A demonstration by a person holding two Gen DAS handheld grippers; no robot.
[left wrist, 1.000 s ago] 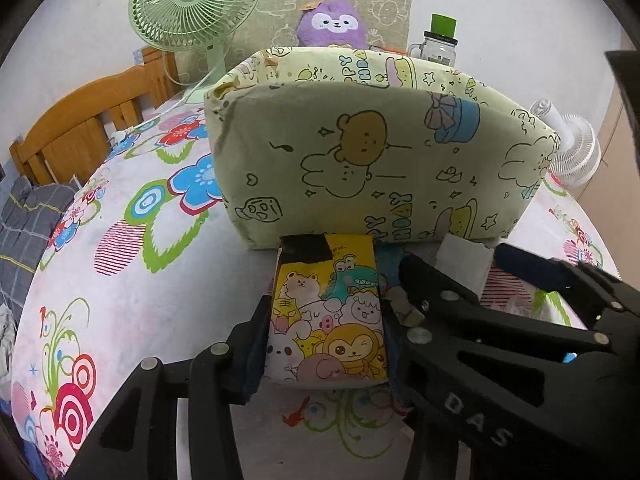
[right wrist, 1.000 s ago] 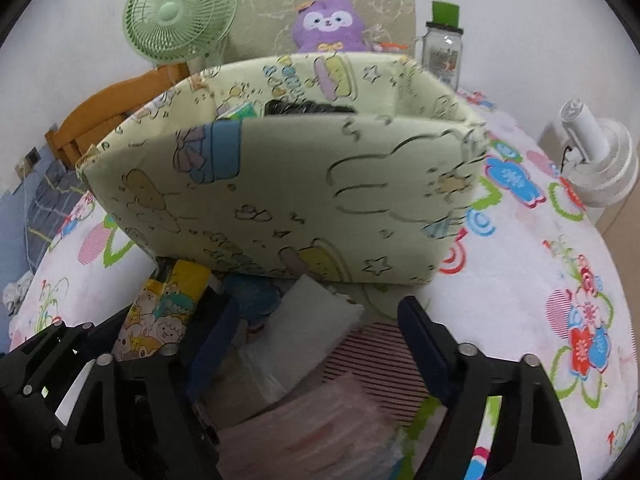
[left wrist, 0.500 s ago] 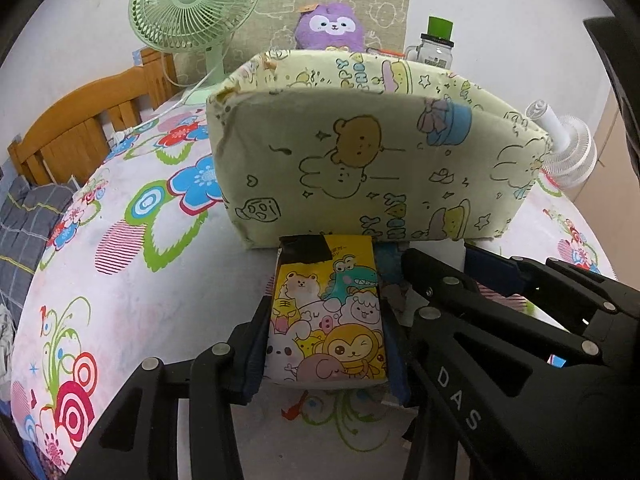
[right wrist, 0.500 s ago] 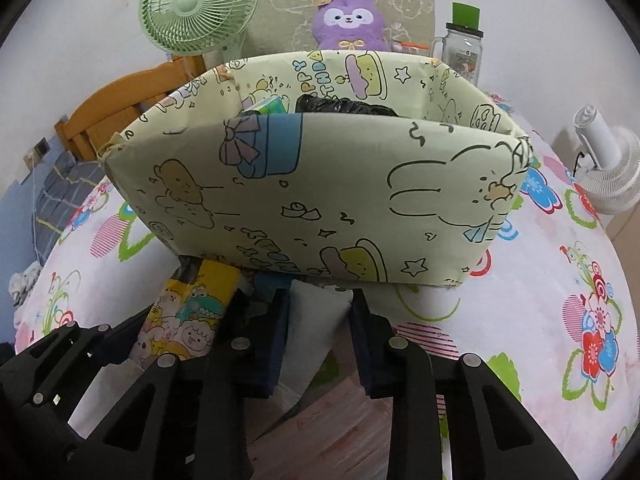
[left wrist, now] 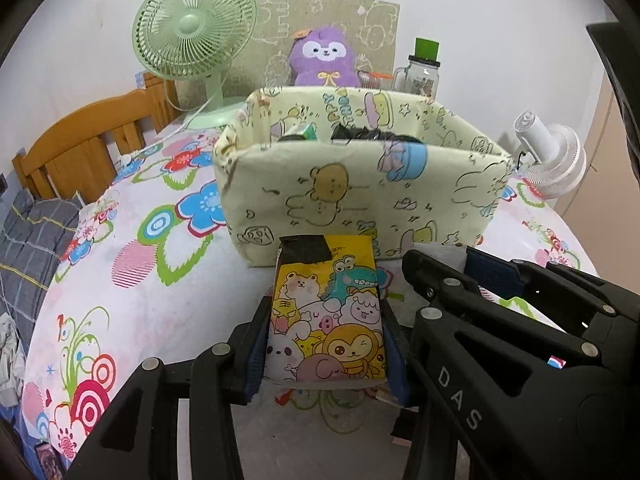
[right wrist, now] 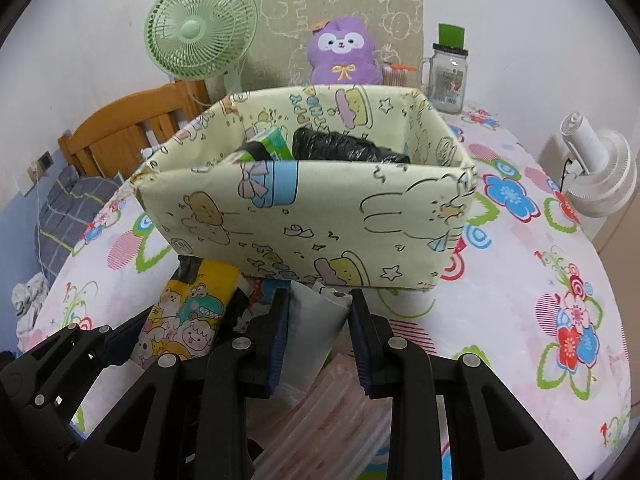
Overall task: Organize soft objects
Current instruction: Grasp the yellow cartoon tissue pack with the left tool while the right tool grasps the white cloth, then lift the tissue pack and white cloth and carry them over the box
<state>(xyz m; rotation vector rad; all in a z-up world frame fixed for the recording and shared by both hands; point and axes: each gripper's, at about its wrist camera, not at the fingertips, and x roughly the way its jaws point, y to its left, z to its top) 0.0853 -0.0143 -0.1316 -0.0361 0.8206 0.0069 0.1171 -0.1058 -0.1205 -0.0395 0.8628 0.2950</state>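
My left gripper (left wrist: 326,344) is shut on a yellow cartoon-animal tissue pack (left wrist: 326,320) and holds it just in front of the pale green cartoon fabric box (left wrist: 360,200). The pack also shows in the right wrist view (right wrist: 188,316). My right gripper (right wrist: 318,336) is shut on a white soft packet (right wrist: 310,332), lifted before the box (right wrist: 312,216). Inside the box lie a green pack (right wrist: 274,144) and a black bag (right wrist: 344,146). The right gripper also shows in the left wrist view (left wrist: 452,264).
The flowered tablecloth (left wrist: 140,280) covers a round table. Behind the box stand a green fan (left wrist: 194,36), a purple plush (left wrist: 324,58) and a jar with a green lid (left wrist: 422,68). A white fan (right wrist: 596,172) sits at the right; a wooden chair (left wrist: 84,140) at the left. Pinkish packets (right wrist: 344,408) lie below my right gripper.
My right gripper has shut on the white packet and lifted it. Both grippers have risen, so the box's inside now shows. The left gripper still holds the yellow pack.
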